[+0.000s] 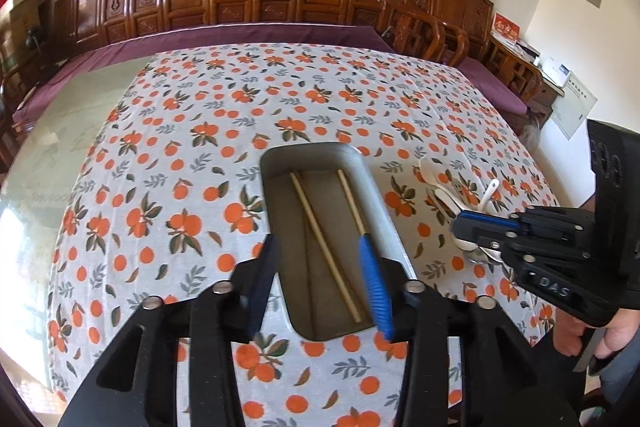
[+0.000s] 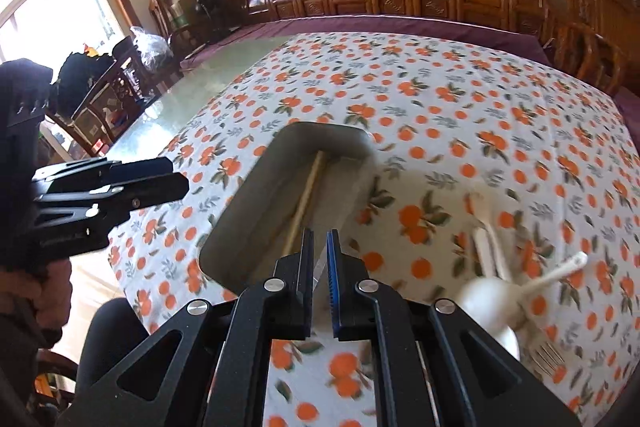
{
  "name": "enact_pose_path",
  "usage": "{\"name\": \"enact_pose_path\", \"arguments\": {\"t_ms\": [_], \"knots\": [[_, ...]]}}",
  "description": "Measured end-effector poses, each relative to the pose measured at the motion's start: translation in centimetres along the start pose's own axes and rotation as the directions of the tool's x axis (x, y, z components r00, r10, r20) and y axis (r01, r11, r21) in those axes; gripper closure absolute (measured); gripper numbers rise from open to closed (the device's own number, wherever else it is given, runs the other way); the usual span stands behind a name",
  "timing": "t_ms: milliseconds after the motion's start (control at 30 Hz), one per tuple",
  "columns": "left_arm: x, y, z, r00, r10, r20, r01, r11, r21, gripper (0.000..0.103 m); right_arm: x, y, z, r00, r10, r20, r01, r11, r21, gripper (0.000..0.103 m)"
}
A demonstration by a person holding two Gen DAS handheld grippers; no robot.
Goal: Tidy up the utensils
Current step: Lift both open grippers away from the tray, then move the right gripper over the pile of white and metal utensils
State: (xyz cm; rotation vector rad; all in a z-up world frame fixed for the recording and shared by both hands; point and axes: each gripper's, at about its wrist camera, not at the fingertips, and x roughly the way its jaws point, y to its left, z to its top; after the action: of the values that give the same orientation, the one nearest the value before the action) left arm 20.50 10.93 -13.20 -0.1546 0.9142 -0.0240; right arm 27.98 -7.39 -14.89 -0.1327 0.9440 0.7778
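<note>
Centre frame, left wrist view: metal tray on orange-print cloth, two chopsticks inside. Left gripper spread over tray, empty. Right gripper nearly pressed together, nothing visibly pinched. White spoons, fork lower right on cloth.

Matt metal tray, wooden chopsticks, printed cloth

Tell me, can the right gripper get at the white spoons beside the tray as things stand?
Probably yes. The white spoons lie uncovered on the tablecloth, outside the metal tray, close beside the right gripper. Its jaws are nearly shut, apparently on something thin, so that needs releasing first.
</note>
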Motion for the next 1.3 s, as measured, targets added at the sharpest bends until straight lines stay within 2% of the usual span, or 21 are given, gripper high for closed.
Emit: {"name": "enact_pose_path", "arguments": {"t_ms": [67, 533, 767, 1000, 1200, 1300], "knots": [[0.2, -0.9, 0.1, 1.0, -0.004, -0.003, 0.005, 1.0, 0.011, 0.051, -0.9, -1.0, -0.8, 1.0, -0.02, 0.004, 0.02, 1.0, 0.004, 0.094], [4.2, -7.3, 0.2, 0.995, -0.068, -0.066, 0.074, 0.993, 0.091, 0.05, -4.8, -8.7, -5.4, 0.992, -0.128, 0.004, 0.127, 0.987, 0.099, 0.094], [7.1, -9.6, 0.6, 0.991, -0.085, -0.107, 0.097, 0.989, 0.113, 0.05, -4.1, -12.5, -6.6, 0.988, -0.155, -0.02, 0.157, 0.975, 0.16, 0.094], [8.8, -10.7, 0.4, 0.987, -0.082, -0.138, 0.099, 0.987, 0.127, 0.05, -1.9, -15.2, -6.8, 0.989, -0.143, -0.041, 0.149, 0.962, 0.229, 0.072], [9.4, -10.8, 0.2, 0.985, -0.081, -0.152, 0.101, 0.987, 0.127, 0.05, 0.5, -16.2, -6.4, 0.993, -0.105, -0.051, 0.115, 0.948, 0.296, 0.058], [9.4, -10.9, 0.2, 0.985, -0.081, -0.153, 0.101, 0.987, 0.128, 0.05, 1.8, -16.5, -6.1, 0.995, -0.08, -0.059, 0.095, 0.94, 0.327, 0.057]]}}
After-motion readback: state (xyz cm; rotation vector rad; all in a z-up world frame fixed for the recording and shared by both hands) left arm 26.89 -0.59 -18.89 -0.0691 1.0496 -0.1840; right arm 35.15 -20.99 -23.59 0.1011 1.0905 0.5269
